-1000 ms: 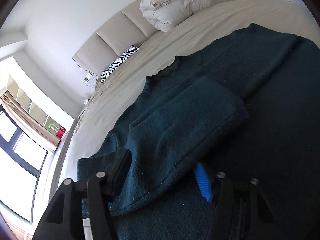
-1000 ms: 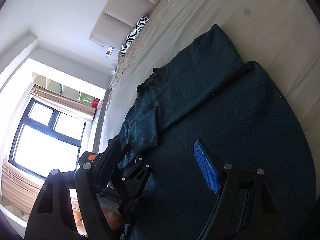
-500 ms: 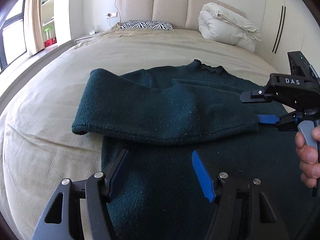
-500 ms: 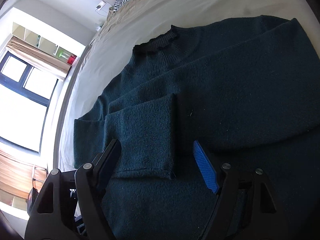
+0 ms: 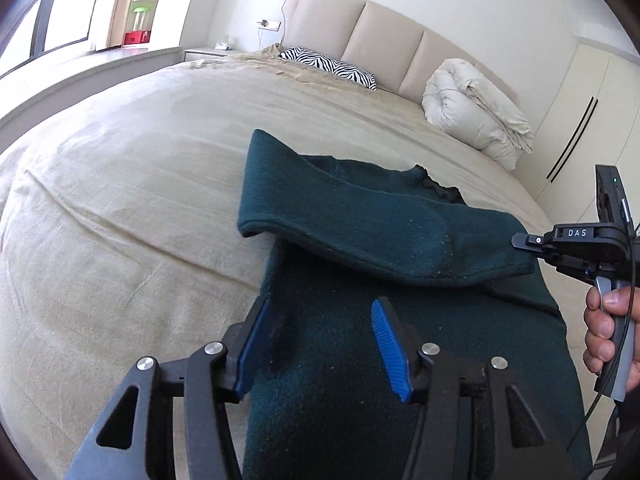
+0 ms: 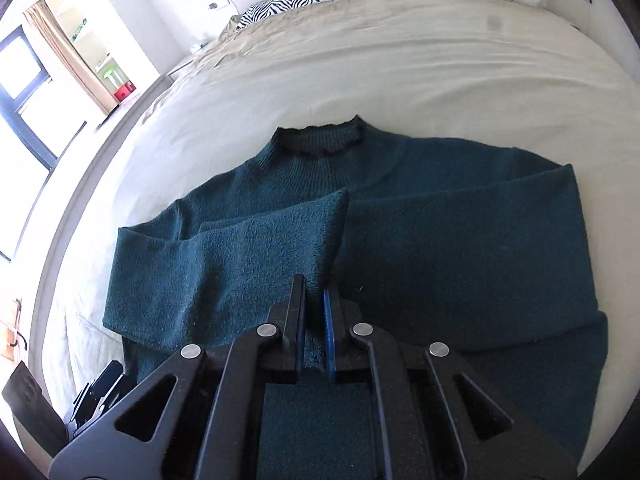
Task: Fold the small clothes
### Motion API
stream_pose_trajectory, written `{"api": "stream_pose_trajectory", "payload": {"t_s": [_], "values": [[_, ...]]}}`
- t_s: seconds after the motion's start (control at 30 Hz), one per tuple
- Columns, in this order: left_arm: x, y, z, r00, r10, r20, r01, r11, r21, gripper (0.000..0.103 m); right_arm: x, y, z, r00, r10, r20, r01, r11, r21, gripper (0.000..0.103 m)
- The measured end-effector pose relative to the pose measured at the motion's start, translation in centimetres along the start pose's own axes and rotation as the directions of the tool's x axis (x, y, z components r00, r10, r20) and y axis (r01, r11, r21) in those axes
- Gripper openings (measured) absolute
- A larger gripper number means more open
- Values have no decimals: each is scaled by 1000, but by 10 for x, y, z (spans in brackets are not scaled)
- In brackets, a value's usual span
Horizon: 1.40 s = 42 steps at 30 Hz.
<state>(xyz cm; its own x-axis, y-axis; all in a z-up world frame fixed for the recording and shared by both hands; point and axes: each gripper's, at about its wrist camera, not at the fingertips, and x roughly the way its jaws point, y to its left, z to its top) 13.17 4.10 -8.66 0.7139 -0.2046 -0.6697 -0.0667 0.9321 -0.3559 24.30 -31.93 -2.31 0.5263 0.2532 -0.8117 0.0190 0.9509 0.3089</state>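
A dark green sweater (image 6: 440,240) lies flat on the beige bed (image 6: 360,60), collar toward the headboard, with both sleeves folded across its chest. My right gripper (image 6: 314,312) is shut on the lower corner of the left sleeve's cuff (image 6: 280,248); in the left wrist view its tip (image 5: 520,240) meets that cuff, with a hand (image 5: 604,328) on its handle. My left gripper (image 5: 320,344) hovers low over the sweater's (image 5: 360,400) left side edge. Its jaws are closing with flat cloth between them, and the blue pads (image 5: 390,352) are apart from it.
A zebra pillow (image 5: 328,66) and a rolled white duvet (image 5: 476,120) sit by the padded headboard (image 5: 360,28). Bare sheet (image 5: 120,220) stretches left of the sweater. A wardrobe (image 5: 580,120) stands at the right, and a window ledge (image 6: 80,132) runs along the left.
My right gripper went from wide open to shut on the sleeve cuff. My left gripper rolled upright, slid to the sweater's left edge, and its jaws narrowed.
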Motion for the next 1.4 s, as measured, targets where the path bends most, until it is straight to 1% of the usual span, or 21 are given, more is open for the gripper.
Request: {"api": "stream_pose_trajectory", "payload": {"t_s": [0.03,0.07,0.1,0.17,0.23,0.33,0.5,0.57,0.6,0.73,0.8,0.87,0.93,1.03,1.1,1.17,1.23,1.27,1.33,1.4], "values": [[-2,9,4,1000,-12,-4,12,999,-40,42,-2,-7,4,1000,-5,2,5,1000,10,7],[-4,19,8,1000,-23,-3,23,997,-77,33,-2,-13,8,1000,-17,7,17,1000,14,7],[-6,27,13,1000,-25,1,24,994,-105,29,-2,-19,11,999,-31,12,31,999,17,7],[-10,41,25,1000,-12,19,15,991,-131,25,-2,-34,16,999,-53,12,53,998,31,7],[-13,49,38,999,10,43,-4,991,-133,25,-1,-52,17,998,-67,9,67,996,55,7],[-13,53,58,998,15,68,-6,991,-132,25,5,-72,17,996,-93,-1,93,992,80,7],[-3,35,86,997,-13,76,19,997,-72,25,19,-94,11,994,-105,-28,107,989,105,7],[7,27,97,997,-45,68,49,998,-50,25,23,-94,7,993,-113,-35,116,989,93,7],[12,24,103,997,-49,60,52,998,-44,25,23,-94,5,993,-114,-35,117,989,92,7],[43,7,120,997,-81,-6,81,997,-8,25,16,-97,2,995,-93,-25,95,989,115,7],[64,-3,123,996,-77,-47,78,997,24,24,17,-98,1,996,-88,-31,92,988,121,7],[85,-8,125,993,-78,-89,81,996,28,19,20,-99,0,995,-89,-37,93,988,124,7],[110,-12,121,988,-53,-143,60,997,47,19,23,-101,0,996,-84,-41,88,987,132,7],[145,-10,111,976,7,-217,10,997,77,17,23,-104,1,997,-69,-47,75,986,148,7],[147,-10,107,981,12,-194,8,995,102,15,22,-106,2,997,-59,-53,66,985,159,7],[143,-12,108,981,11,-195,9,995,101,15,20,-107,3,997,-51,-53,59,984,169,7],[133,-14,111,984,1,-179,17,995,99,15,16,-106,3,998,-43,-52,52,982,182,7],[126,-15,112,987,4,-161,14,993,113,15,14,-106,3,998,-39,-49,47,982,183,7],[122,-21,111,990,33,-138,-11,987,159,15,12,-105,2,998,-30,-47,39,981,191,7],[135,-22,103,980,80,-182,-42,979,202,15,12,-106,2,998,-30,-51,39,981,192,7]]}}
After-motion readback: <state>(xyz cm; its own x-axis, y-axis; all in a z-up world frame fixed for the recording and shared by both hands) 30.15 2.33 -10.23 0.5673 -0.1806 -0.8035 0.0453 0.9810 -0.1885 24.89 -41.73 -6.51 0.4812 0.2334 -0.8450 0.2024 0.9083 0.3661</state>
